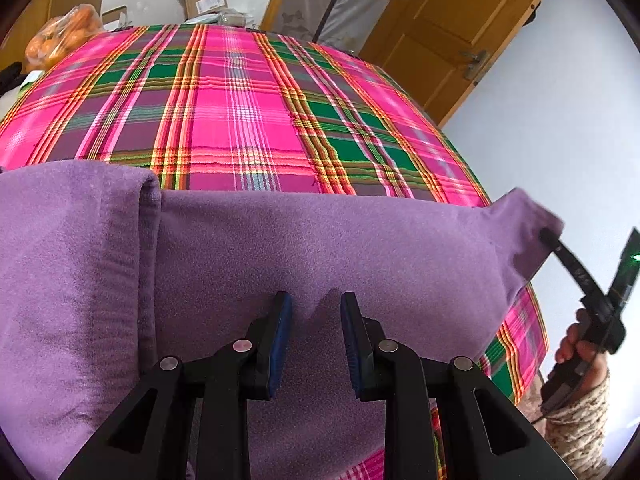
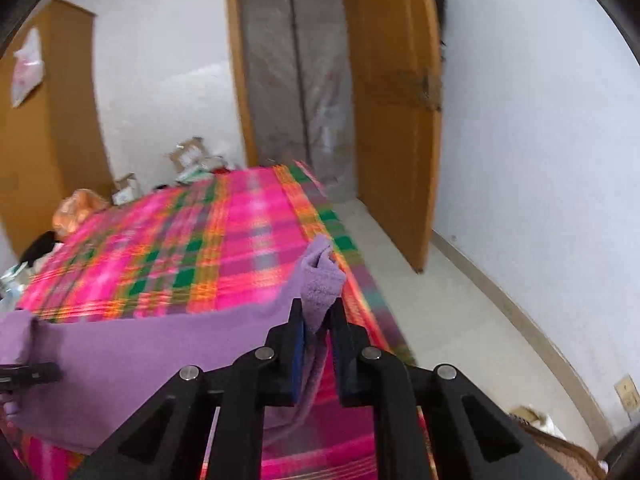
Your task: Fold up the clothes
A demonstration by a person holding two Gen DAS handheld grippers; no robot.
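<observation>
A bed (image 1: pixel 240 112) covered in a pink, green and orange plaid sheet carries the things. A purple garment (image 1: pixel 320 248) lies across its near part. A bag of oranges (image 1: pixel 60 36) sits at its far left corner.

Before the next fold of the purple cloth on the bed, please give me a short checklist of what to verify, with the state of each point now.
1. Right gripper grips a corner of the purple cloth: ok, cloth is pinched between its pads.
2. Left gripper grips the cloth: not ok, its jaws stand open over the cloth with nothing between them.
3. Cloth edge between the grippers is straight: ok, it runs taut and level.
4. Folded part at the left lies flat: cannot tell, only partly in view.
5. Plaid bed cover beyond the cloth is free for the fold: ok.
</observation>
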